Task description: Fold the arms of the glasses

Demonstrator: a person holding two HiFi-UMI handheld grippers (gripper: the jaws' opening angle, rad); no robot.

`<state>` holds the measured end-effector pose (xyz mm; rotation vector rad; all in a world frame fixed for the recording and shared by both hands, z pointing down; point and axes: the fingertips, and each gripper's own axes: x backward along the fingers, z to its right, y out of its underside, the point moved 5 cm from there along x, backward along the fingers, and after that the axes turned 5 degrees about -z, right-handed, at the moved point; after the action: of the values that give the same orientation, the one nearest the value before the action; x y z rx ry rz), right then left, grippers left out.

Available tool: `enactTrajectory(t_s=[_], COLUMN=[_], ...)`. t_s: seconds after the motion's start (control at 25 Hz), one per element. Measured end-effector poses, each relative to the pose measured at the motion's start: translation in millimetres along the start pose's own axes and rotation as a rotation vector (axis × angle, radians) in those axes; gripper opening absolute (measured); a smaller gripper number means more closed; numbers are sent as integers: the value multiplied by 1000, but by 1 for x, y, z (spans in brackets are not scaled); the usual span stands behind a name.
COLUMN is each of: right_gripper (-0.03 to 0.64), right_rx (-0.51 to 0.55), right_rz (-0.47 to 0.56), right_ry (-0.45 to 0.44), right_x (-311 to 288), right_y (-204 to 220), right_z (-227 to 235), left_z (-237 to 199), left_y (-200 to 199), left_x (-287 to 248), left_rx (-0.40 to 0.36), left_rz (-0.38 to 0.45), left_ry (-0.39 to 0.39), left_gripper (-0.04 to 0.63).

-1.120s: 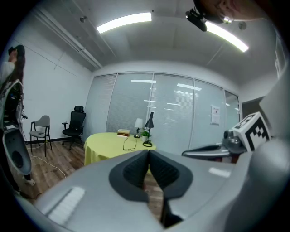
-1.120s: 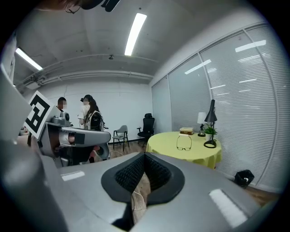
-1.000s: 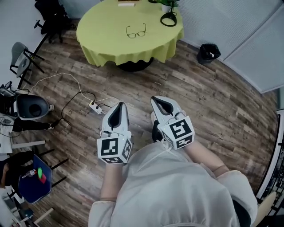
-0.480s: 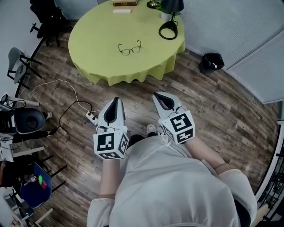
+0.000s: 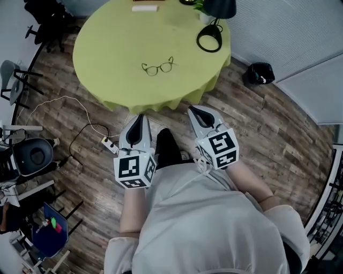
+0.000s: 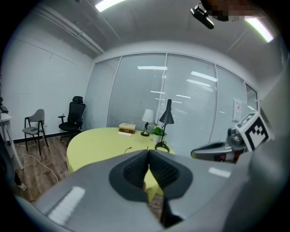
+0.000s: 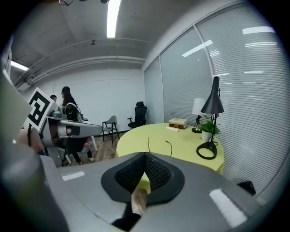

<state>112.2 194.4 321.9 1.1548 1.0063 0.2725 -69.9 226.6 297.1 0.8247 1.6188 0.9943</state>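
Table is closer than a second ago. Glasses at upper centre, arms not yet folded. My left claw and right claw are both pinched closed, empty. Approach only.

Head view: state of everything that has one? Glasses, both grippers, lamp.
glasses: arms unfolded, lying on the table, untouched
left gripper: shut, empty, apart from the glasses
right gripper: shut, empty, apart from the glasses
lamp: upright on the table, looks unlit
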Motion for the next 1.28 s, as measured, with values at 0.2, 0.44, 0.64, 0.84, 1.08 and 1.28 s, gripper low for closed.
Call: enactTrajectory(t_s=[0.2, 0.44, 0.64, 0.84, 1.08, 1.28], right_gripper=[-2, -2, -2, -2, -2, 0], right_rx=[-41, -74, -94, -63, -27, 77], right_rz=[-41, -114, -208, -276, -339, -442], right_ry=[48, 92, 119, 108, 44, -59], right_x=[-64, -131, -172, -203, -235, -269], right_y=[-34, -57, -52, -47, -42, -24], right_z=[34, 65, 83, 108, 141, 158], left_z=[-44, -82, -110, -123, -123, -129], left_y=[-31, -53, -48, -41, -32, -11], left_x=[-71, -142, -182, -211, -242, -265], left_rx=[-24, -35, -31, -19, -1, 33], left_rz=[-28, -76, -144, -181, -194, -225], left_ry=[31, 86, 106, 101, 96, 17], left_gripper=[6, 8, 7, 8, 7, 7])
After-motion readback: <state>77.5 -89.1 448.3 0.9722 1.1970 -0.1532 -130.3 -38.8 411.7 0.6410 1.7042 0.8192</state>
